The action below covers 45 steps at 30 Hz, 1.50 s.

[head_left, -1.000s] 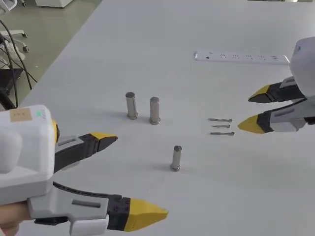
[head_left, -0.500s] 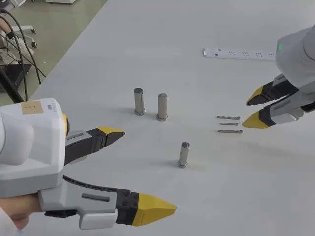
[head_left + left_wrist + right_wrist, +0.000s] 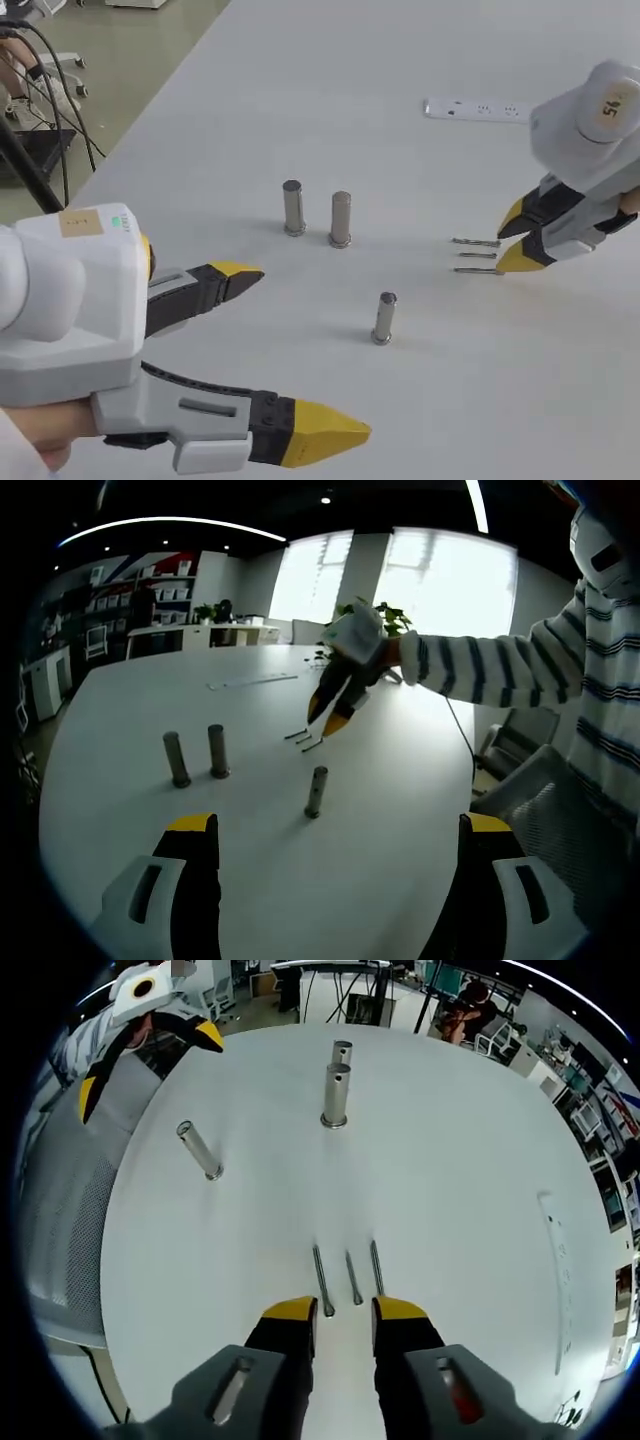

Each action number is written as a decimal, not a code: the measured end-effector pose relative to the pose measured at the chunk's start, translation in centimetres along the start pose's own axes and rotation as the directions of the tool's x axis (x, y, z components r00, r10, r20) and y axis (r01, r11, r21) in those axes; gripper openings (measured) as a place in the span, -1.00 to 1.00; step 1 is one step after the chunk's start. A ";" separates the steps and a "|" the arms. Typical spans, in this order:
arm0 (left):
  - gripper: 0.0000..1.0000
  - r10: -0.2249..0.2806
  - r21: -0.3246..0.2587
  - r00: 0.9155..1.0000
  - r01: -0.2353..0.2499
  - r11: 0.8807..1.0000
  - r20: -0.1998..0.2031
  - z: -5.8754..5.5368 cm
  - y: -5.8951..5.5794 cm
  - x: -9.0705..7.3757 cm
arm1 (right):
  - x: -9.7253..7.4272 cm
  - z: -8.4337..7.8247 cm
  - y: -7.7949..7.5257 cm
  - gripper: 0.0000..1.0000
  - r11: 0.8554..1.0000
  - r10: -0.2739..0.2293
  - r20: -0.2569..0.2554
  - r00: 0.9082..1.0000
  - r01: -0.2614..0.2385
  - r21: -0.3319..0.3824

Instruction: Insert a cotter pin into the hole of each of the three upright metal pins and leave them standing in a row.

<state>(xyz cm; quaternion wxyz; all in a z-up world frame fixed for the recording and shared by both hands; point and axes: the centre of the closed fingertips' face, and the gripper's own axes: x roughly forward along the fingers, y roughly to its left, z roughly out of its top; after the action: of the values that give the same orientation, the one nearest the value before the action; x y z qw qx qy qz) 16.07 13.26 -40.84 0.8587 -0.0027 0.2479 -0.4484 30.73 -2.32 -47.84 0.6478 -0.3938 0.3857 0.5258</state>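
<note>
White table (image 3: 300, 90) w/ three short silver cylindrical metal pins, all upright. Far-left pin (image 3: 293, 207) & middle pin (image 3: 341, 218) stand side by side, close but not touching. Third pin (image 3: 384, 317) stands alone, nearer the person & off to the right, so no straight row.

Three thin grey metal cotter pins lie flat on the table, right of the metal pins, parallel & close together: top cotter pin (image 3: 475, 242), mid cotter pin (image 3: 477, 255), bottom cotter pin (image 3: 476, 270). None sits in a metal pin.

Right hand-held gripper (image 3: 503, 250): black jaws w/ yellow tips, narrow gap btwn them, nothing pinched. Tips angle down, just beside the right ends of the cotter pins. In the right gripper view one tip sits right at the end of a cotter pin; contact or not, can't tell.

Left hand-held gripper (image 3: 310, 352): jaws spread wide, holding nothing. It is above the table at near left, well apart from the pins & pointing roughly toward the third pin.

Long white power strip (image 3: 475, 108) lies at the far side of the table.
</note>
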 end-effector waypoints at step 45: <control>0.97 0.000 -0.027 1.000 -0.001 1.000 -0.019 -0.8 -0.3 -0.2 | 1.8 0.5 -0.6 -0.94 0.997 0.074 0.004 0.997 -0.074 0.000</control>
<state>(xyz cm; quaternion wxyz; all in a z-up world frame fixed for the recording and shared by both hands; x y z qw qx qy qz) 15.39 13.43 -41.42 0.8564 -0.0099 0.2619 -0.4448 31.59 -1.28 -49.22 0.6287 -0.3783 0.3986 0.5502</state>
